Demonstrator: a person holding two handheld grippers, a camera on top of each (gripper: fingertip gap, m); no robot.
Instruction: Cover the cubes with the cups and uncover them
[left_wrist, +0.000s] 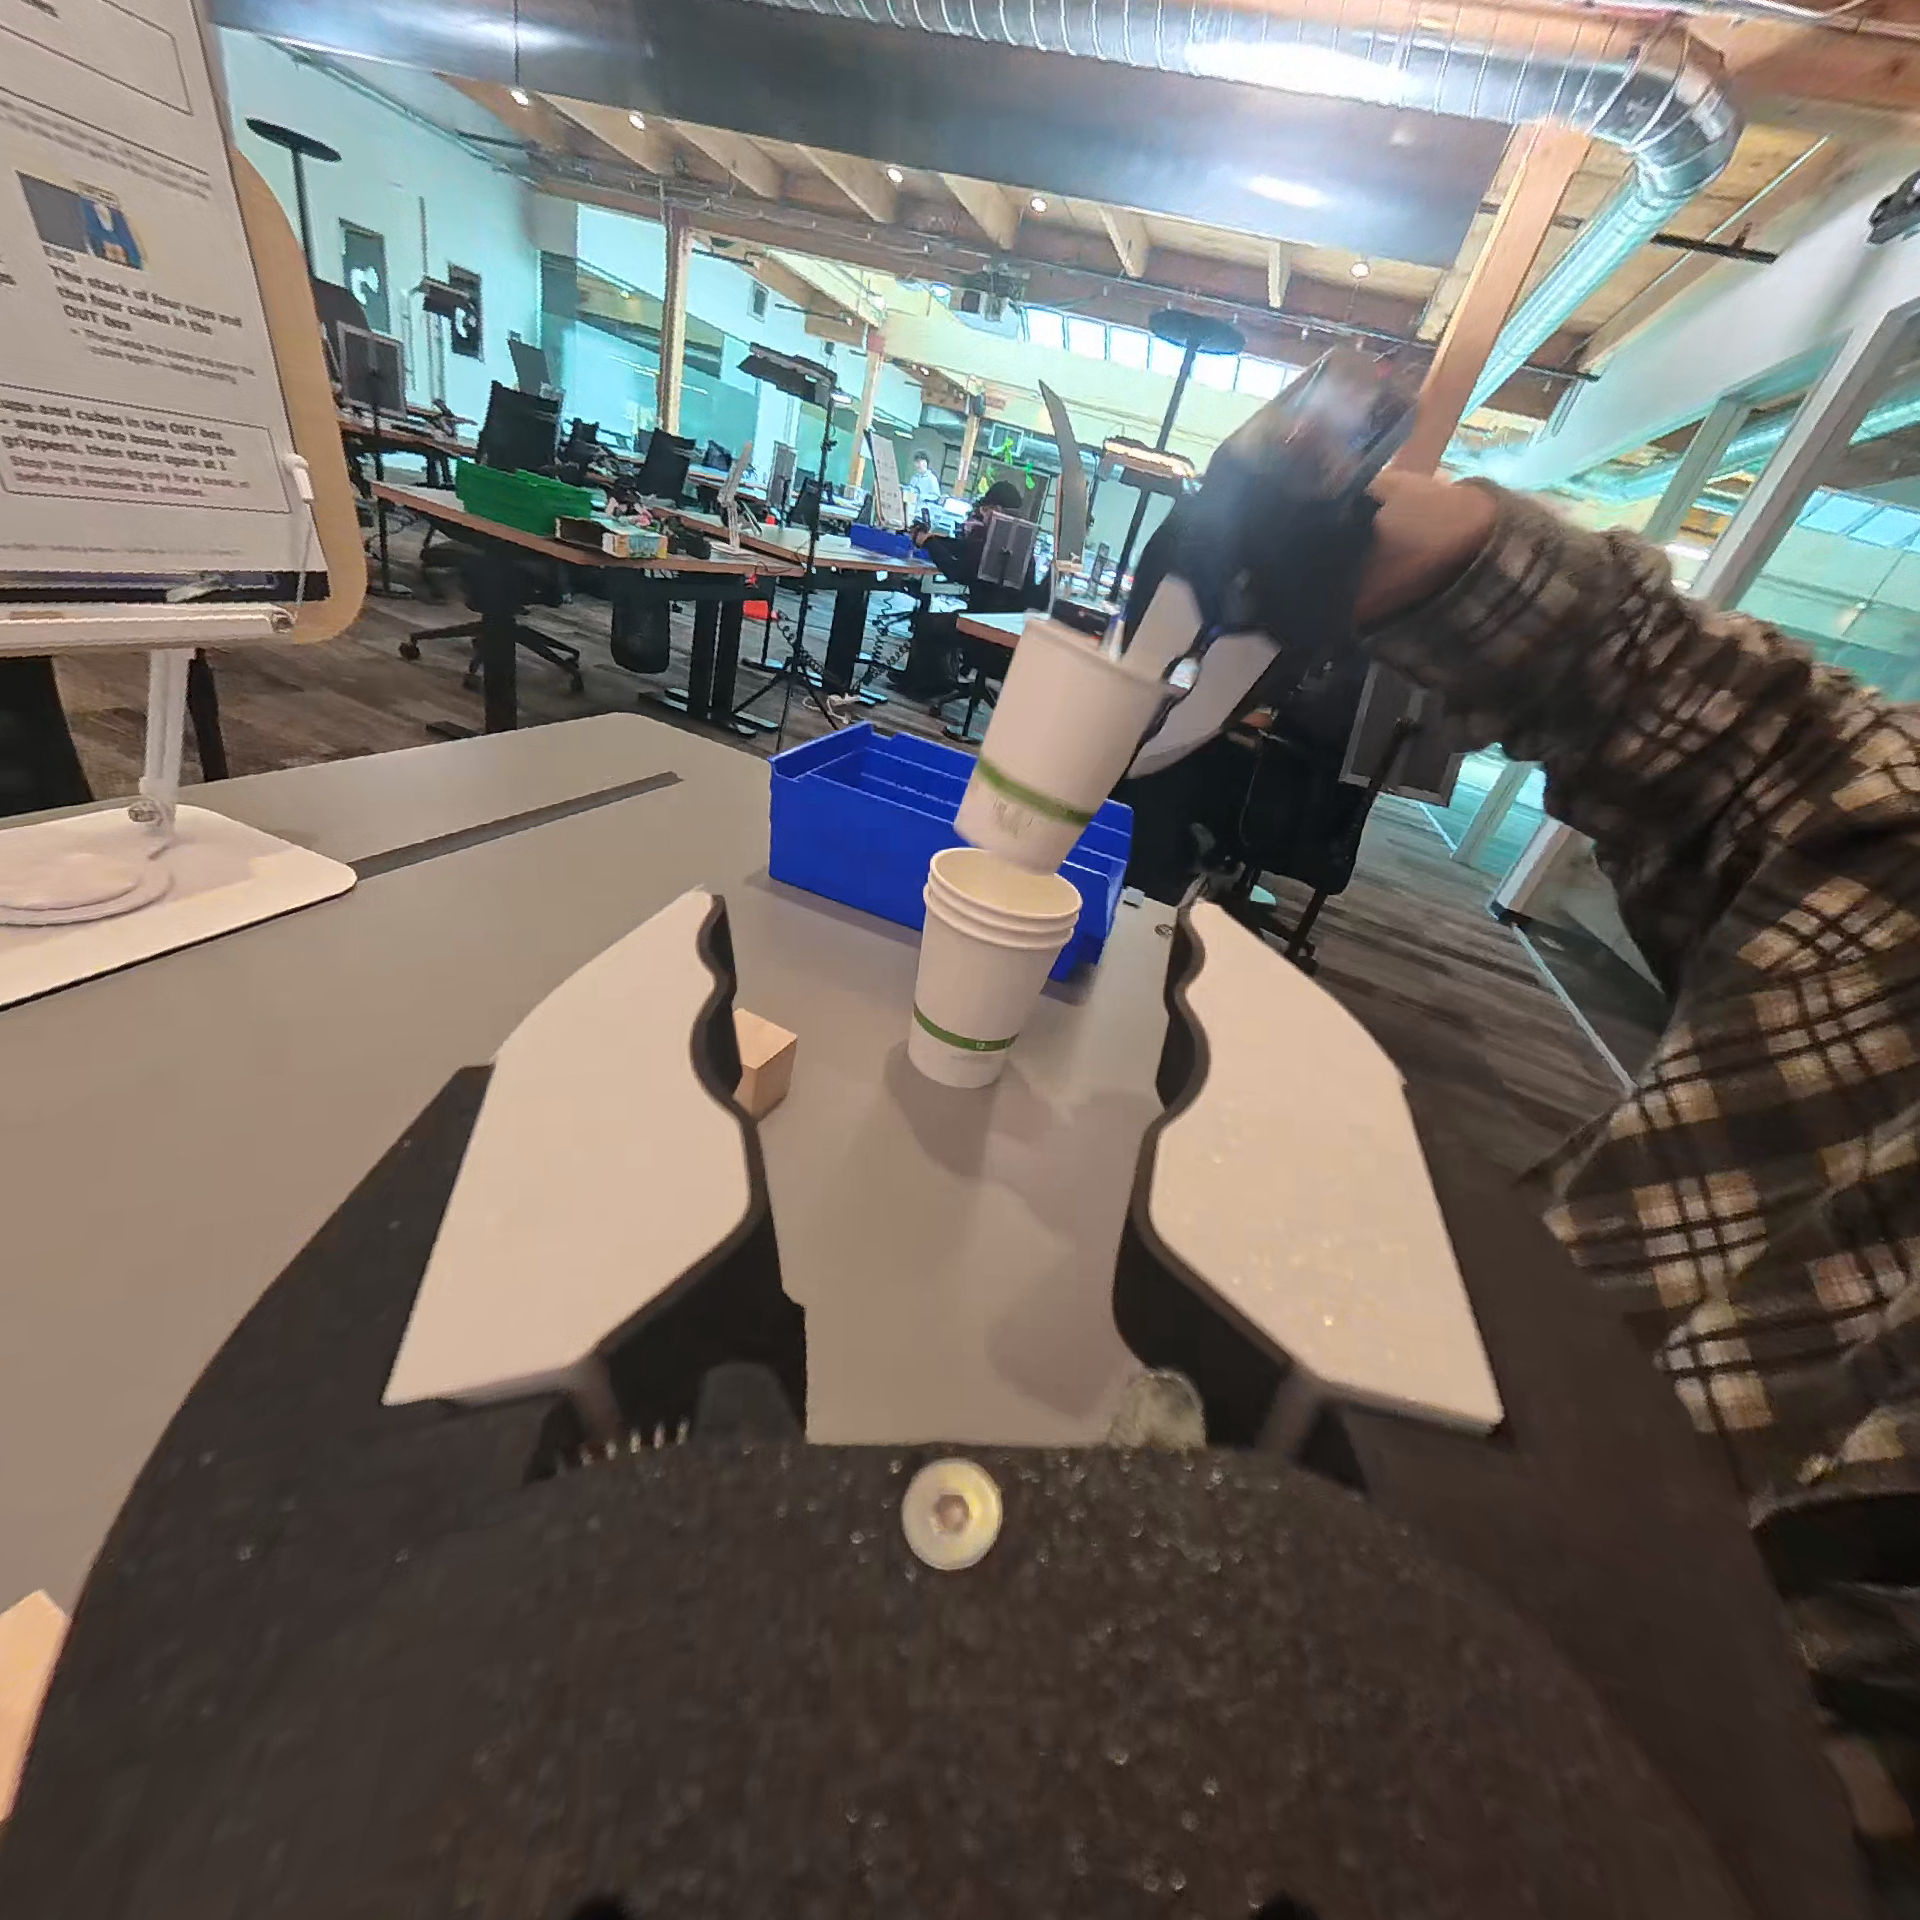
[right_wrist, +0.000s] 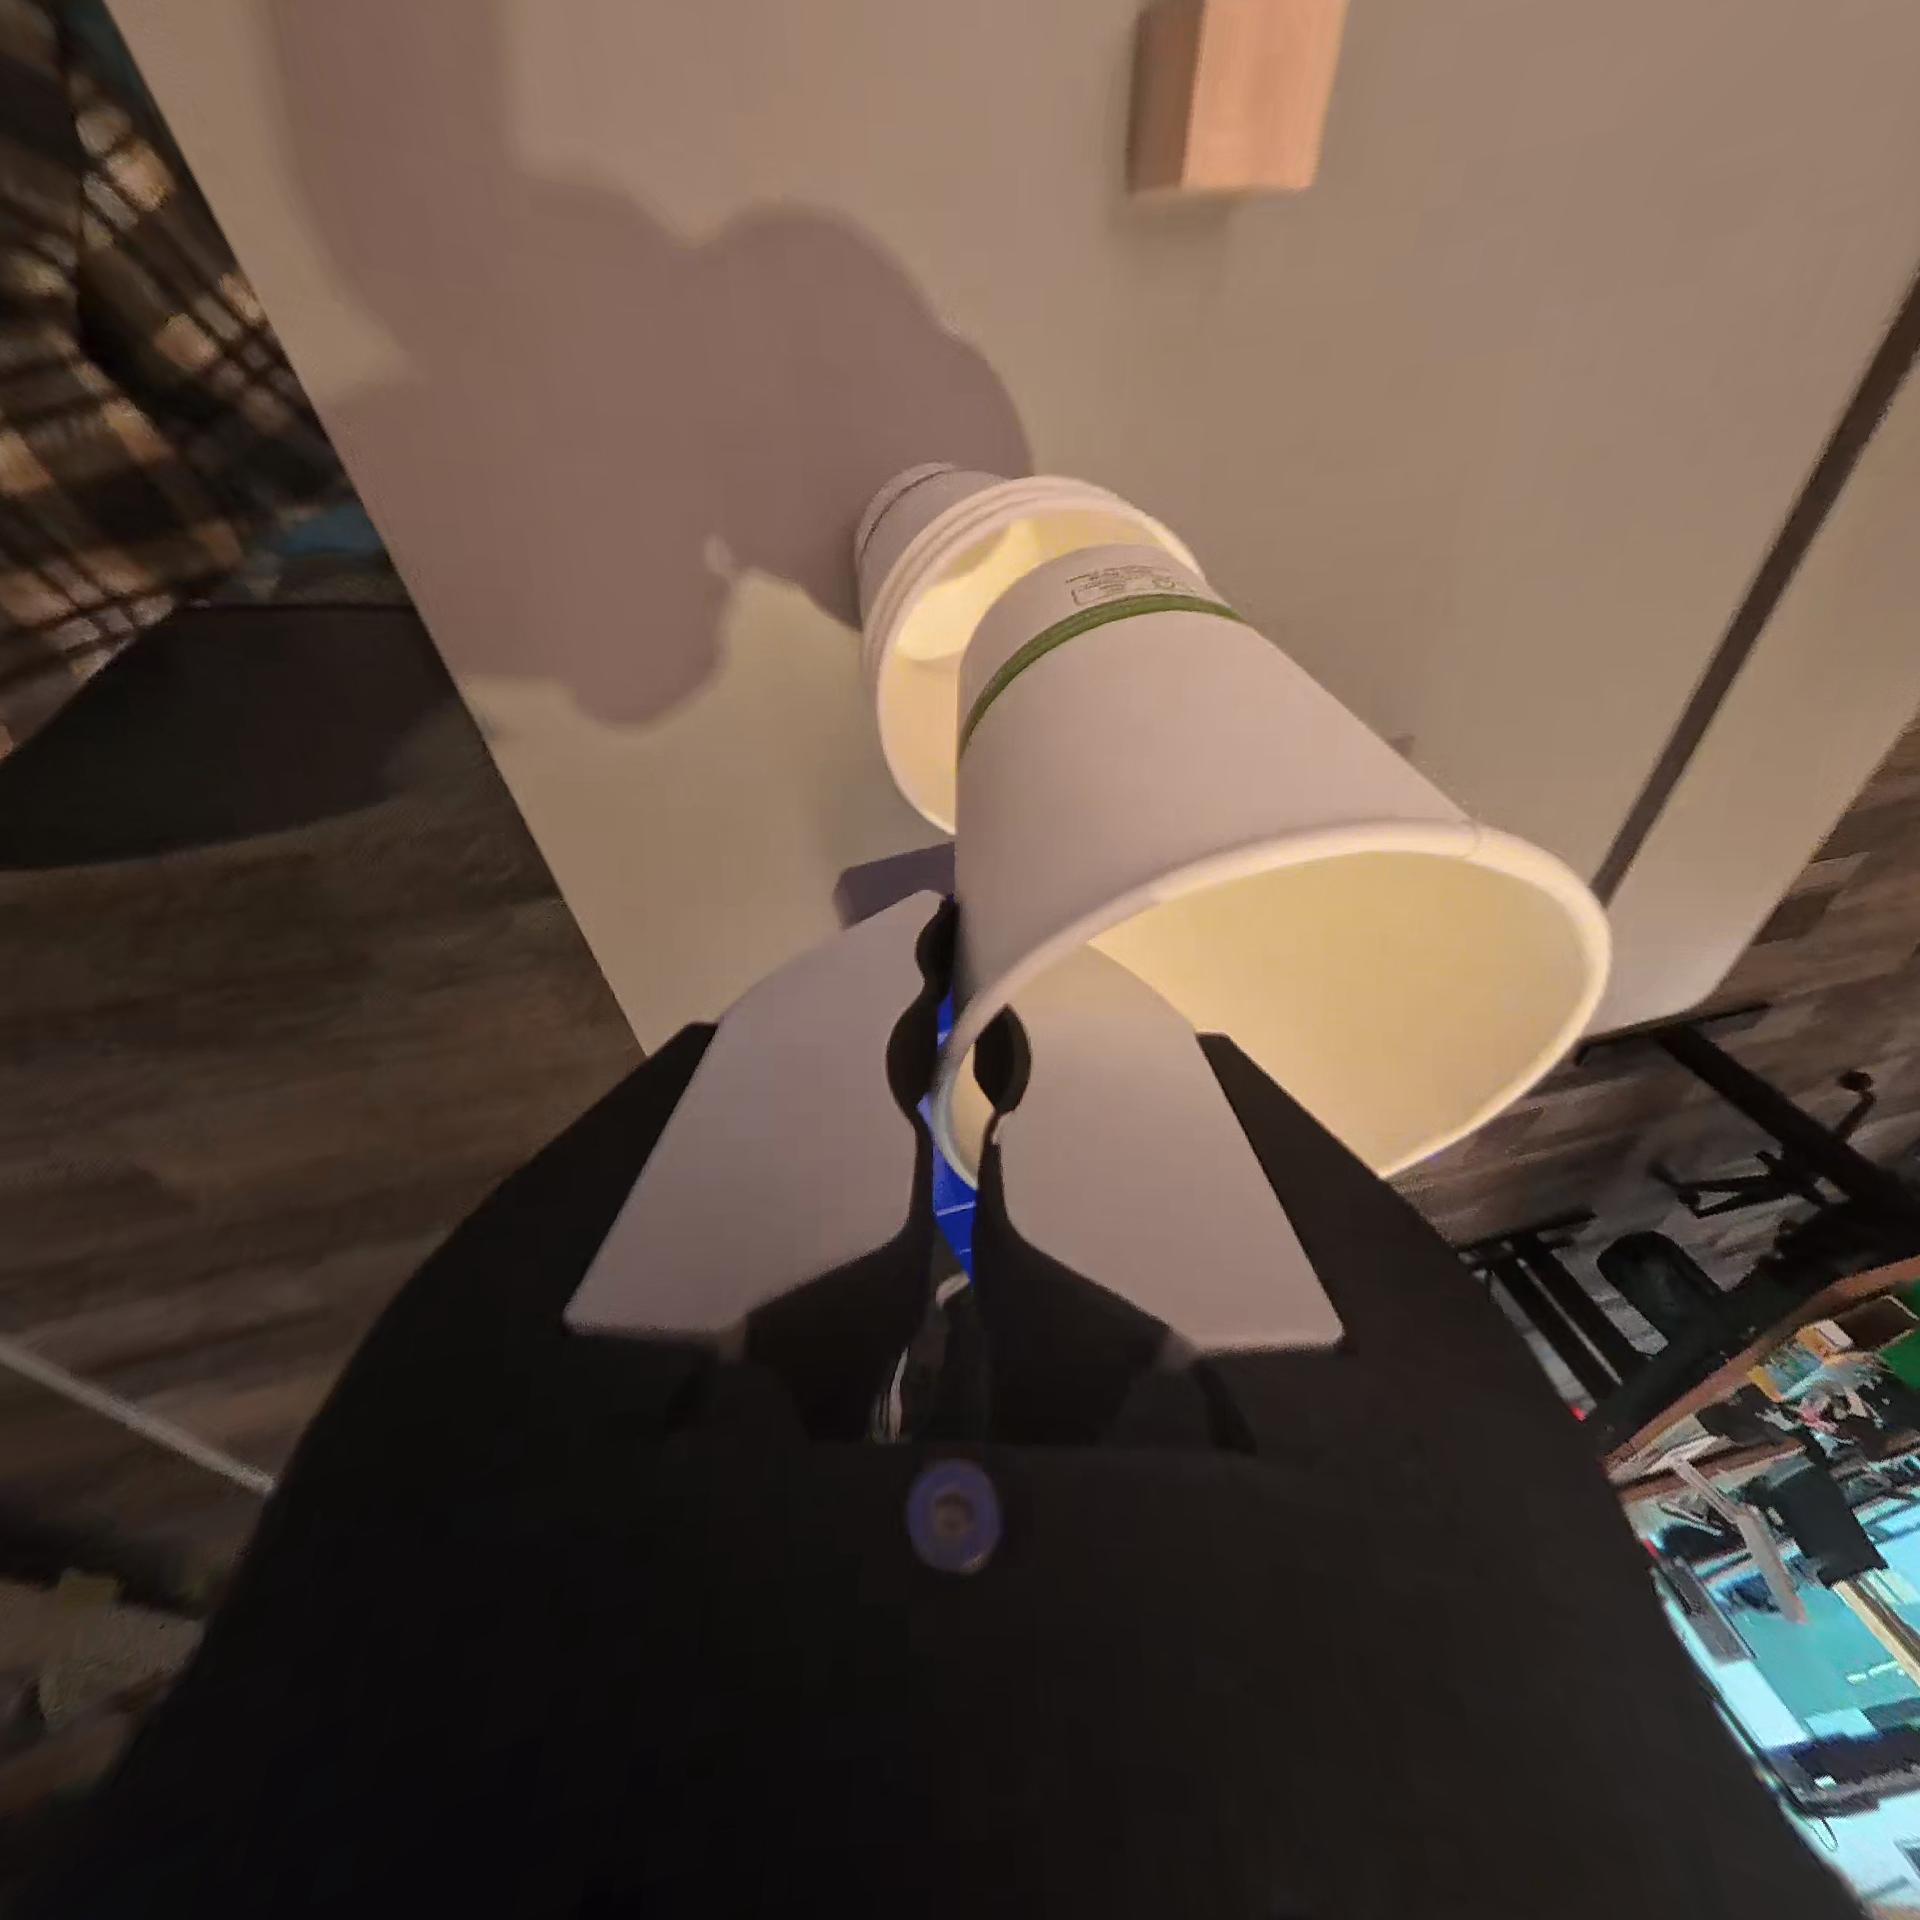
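Observation:
A stack of white paper cups with a green band (left_wrist: 987, 977) stands upright on the grey table (left_wrist: 312, 1091). My right gripper (left_wrist: 1153, 675) is shut on the rim of one more such cup (left_wrist: 1049, 758) and holds it tilted, base down, just above the stack's mouth. In the right wrist view that gripper (right_wrist: 961, 966) pinches the cup's wall (right_wrist: 1195, 810), one finger inside it, with the stack (right_wrist: 935, 582) beyond. My left gripper (left_wrist: 948, 914) is open and empty, low over the table, facing the stack. A wooden cube (left_wrist: 767, 1060) sits beside its left finger. A cube (right_wrist: 1226, 94) also shows in the right wrist view.
A blue bin (left_wrist: 862, 821) stands right behind the stack. A white stand with a printed sheet (left_wrist: 135, 312) is at the table's far left. Another wooden cube (left_wrist: 31, 1683) shows at the lower left edge. A plaid sleeve (left_wrist: 1662, 935) reaches in from the right.

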